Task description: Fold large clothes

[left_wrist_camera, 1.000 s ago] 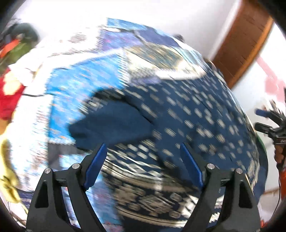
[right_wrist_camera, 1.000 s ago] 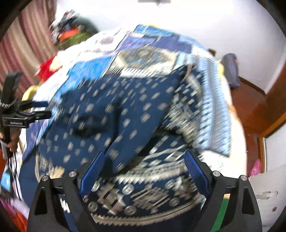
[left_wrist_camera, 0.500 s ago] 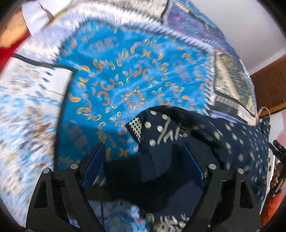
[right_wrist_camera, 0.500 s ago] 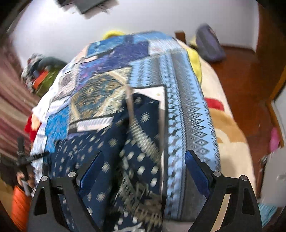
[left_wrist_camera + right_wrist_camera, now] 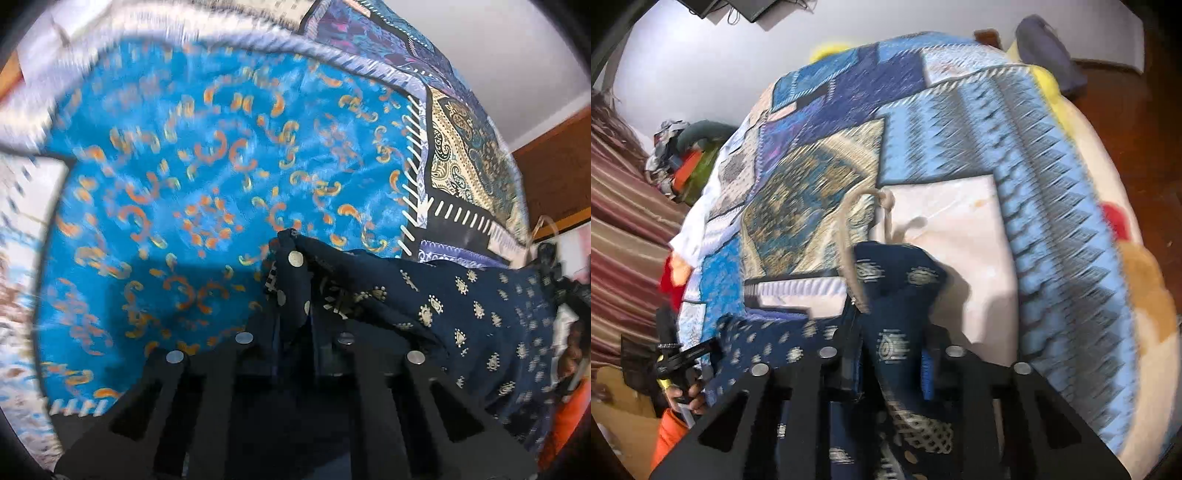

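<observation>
- Reading for brands or labels gives nothing; no print is legible in either view, and blur smears much of both
- left gripper [image 5: 291, 295]: jaws closing, pinched on a bunched corner of the garment [image 5: 461, 306]; its navy cloth with pale motifs runs off to the right over the quilt [image 5: 207, 177]
- right gripper [image 5: 890, 354]: jaws closing, clamped on another navy corner of the same garment [image 5: 901, 280]; a cream cord [image 5: 849, 236] loops up from that corner
- the garment lies on the patchwork quilt covering the bed, stretched between the two grippers
- around: striped curtain [image 5: 620, 206] at left; a heap of clothes [image 5: 683, 155] beside the bed; grey bag [image 5: 1045, 55] on the wood floor [image 5: 1137, 122]; white wall [image 5: 701, 62] behind
- the black gripper frames hide the lower part of each view
</observation>
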The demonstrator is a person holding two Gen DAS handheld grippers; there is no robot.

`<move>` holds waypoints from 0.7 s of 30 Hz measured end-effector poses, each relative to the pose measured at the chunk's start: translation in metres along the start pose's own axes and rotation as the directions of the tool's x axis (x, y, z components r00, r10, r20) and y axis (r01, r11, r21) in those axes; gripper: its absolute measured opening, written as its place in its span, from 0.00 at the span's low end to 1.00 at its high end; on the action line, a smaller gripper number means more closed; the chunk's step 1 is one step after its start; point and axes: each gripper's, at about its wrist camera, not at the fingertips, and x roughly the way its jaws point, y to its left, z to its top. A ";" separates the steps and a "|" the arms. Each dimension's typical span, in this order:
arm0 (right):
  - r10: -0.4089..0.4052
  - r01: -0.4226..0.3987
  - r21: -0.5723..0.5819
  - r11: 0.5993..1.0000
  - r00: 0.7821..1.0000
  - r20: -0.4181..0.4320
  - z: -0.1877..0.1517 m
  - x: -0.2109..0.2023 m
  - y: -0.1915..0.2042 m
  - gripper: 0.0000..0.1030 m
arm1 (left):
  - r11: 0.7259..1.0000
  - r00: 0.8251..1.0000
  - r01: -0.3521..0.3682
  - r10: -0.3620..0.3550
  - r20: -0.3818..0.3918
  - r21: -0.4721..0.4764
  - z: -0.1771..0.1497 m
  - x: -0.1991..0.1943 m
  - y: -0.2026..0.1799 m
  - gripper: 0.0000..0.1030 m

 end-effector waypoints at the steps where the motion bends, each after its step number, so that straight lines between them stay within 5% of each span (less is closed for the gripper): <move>1: -0.036 0.036 -0.035 0.999 0.999 0.021 -0.002 0.000 0.009 0.17 | 0.998 0.998 -0.048 0.047 0.032 0.036 0.000 -0.008 -0.009 0.11; 6: -0.092 0.106 -0.160 0.981 0.991 0.095 0.007 -0.011 0.049 0.11 | 0.986 0.976 -0.123 0.101 0.191 0.112 0.015 -0.056 -0.035 0.10; 11: -0.132 0.166 -0.217 0.962 0.978 0.160 0.042 -0.012 0.081 0.08 | 0.972 0.934 -0.193 0.140 0.329 0.135 0.051 -0.104 -0.047 0.10; 17: -0.139 0.182 -0.190 0.965 0.966 0.219 0.097 0.003 0.104 0.08 | 0.957 0.908 -0.282 0.243 0.341 0.069 0.106 -0.092 -0.023 0.10; 21: -0.184 0.239 -0.228 0.944 0.954 0.236 0.117 0.032 0.114 0.08 | 0.949 0.914 -0.316 0.309 0.265 -0.014 0.128 -0.058 0.015 0.10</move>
